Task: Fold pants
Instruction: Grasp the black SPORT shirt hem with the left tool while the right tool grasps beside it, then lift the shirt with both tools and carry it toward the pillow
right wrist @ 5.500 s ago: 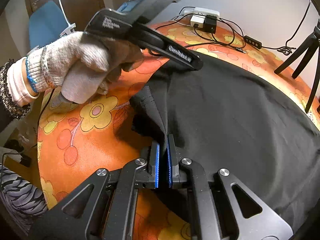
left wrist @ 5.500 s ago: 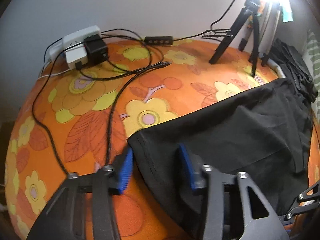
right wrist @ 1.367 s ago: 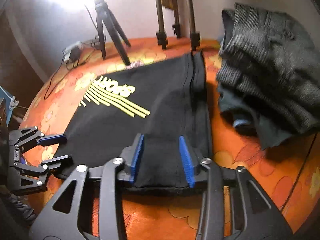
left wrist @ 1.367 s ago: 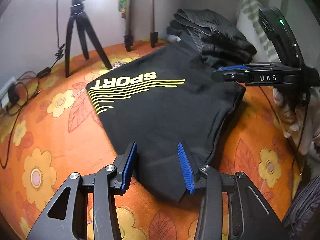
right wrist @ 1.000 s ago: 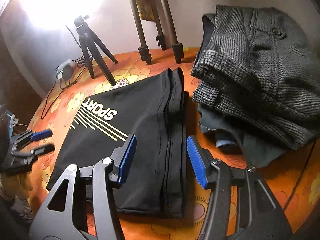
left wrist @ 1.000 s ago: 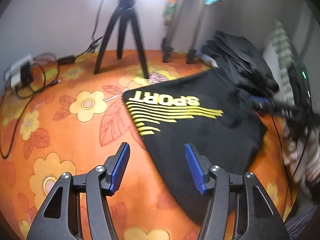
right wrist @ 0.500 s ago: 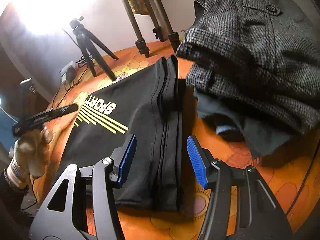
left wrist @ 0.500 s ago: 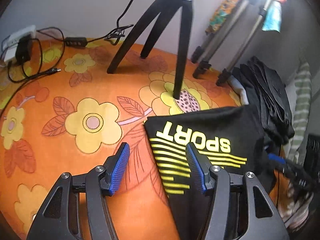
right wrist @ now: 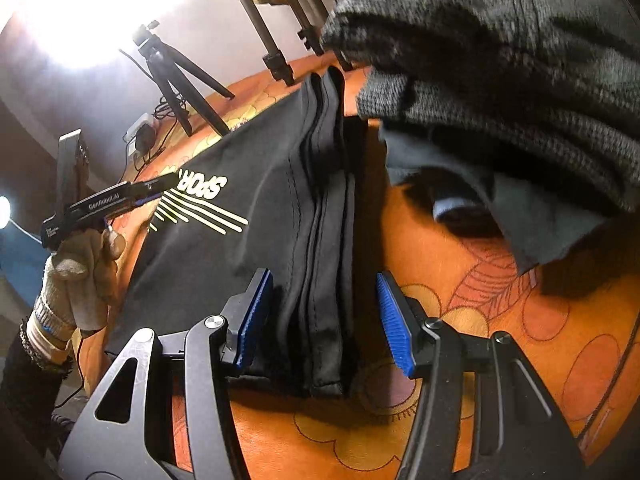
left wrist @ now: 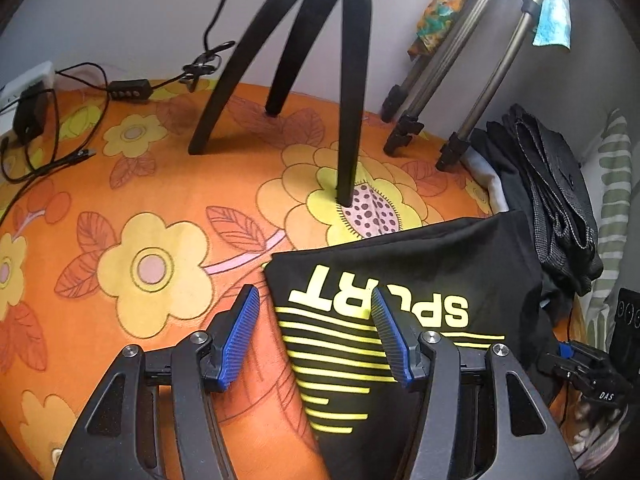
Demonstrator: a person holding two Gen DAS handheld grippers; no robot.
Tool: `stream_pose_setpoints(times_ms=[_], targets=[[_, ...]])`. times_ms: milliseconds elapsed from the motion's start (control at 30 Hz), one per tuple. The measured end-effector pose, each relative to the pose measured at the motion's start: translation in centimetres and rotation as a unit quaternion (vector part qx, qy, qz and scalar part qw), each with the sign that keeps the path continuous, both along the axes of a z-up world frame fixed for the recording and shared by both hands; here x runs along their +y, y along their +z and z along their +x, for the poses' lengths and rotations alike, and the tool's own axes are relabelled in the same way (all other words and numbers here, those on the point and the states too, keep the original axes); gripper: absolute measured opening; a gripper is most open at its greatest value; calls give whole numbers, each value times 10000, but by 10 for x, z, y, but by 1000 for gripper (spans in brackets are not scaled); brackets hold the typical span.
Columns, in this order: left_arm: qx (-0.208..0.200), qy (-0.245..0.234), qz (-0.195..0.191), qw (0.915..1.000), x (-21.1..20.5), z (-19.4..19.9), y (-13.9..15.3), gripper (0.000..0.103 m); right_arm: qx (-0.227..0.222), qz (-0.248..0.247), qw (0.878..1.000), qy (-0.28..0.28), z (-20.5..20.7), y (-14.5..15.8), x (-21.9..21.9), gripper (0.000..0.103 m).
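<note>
Left claw (left wrist: pixel 316 336) open over near-left corner of folded pants (left wrist: pixel 420 280); right claw (right wrist: pixel 324 316) open, straddling pants' right edge, gripping nothing.

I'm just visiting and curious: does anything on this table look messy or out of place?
The black pants lie neatly folded. The grey clothes pile beside them is rumpled, with a layer hanging out underneath. Cables sprawl loosely at the far edge.

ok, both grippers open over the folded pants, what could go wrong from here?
1. The right gripper straddles the stacked edge of the pants; pinching only the top layers could pull the fold apart.
2. The grey clothes pile lies close beside that edge and could snag.
3. The left gripper sits near a black tripod leg; lifting that corner could knock it.
</note>
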State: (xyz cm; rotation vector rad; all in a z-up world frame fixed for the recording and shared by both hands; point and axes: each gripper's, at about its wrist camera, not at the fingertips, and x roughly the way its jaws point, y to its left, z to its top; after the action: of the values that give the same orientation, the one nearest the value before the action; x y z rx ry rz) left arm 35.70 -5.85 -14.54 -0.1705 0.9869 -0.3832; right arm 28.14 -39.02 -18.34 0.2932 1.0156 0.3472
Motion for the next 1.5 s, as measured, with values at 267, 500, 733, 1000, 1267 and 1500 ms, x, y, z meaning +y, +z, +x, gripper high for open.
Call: stream_pose_setpoints(times_ms=[267,500,733,1000,1267,1500], targets=[[-196,35,151,9997,-14,0,-1,46,-101,112,9999,83,-5,0,4,56],[-269,53,118,9996,-25,3,-5,10,-290,-119,9995,88,-10,1,16,40],[-534,6,238,9983,-37,-2,-2,8,-390,-255,9989,86,-14,2,24,30],[-905,-11,318,9954,-36,-15,15,8,-544,-411,9976,73,-19,12,28,29],[-1306,-131,434,9904,-40,-31,37,7,-827,-668,9942,141,-27,25,37,29],[-1408,-190,381,9891,-40,-37,46,7,-946,-737,9927,150,-32,34,40,29]])
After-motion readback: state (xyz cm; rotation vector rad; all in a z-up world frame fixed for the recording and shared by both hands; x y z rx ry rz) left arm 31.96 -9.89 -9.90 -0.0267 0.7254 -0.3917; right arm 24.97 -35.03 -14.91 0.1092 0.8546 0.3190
